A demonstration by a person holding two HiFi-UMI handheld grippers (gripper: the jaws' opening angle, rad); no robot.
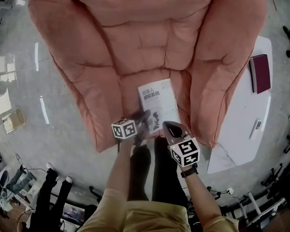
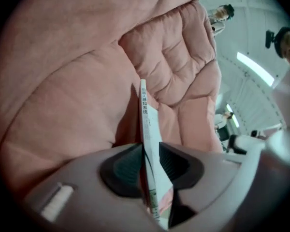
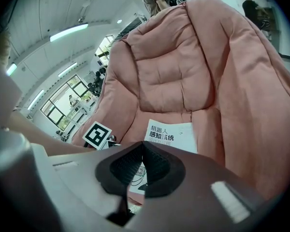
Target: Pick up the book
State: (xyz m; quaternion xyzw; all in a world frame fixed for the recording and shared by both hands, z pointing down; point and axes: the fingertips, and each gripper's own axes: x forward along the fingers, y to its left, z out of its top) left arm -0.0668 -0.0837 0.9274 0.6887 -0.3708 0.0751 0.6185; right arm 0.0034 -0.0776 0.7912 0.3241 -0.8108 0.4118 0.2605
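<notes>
The left gripper (image 2: 149,153) is closing around the book (image 2: 146,122) edge. The right gripper (image 3: 141,149) hangs pinched together, empty. Next, I'd say: clamp firmly, then lift.

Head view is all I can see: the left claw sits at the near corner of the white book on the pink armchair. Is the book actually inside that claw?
Observer: Yes. The left gripper view shows the book edge-on between the two pads of the left claw. The claw is closing, but a gap shows on one side, so the book isn't pinched yet.
Operator: Is the other claw helping?
Observer: No. In the right gripper view the right claw is shut with nothing in it. The book lies beyond its tips, flat on the armchair.
</notes>
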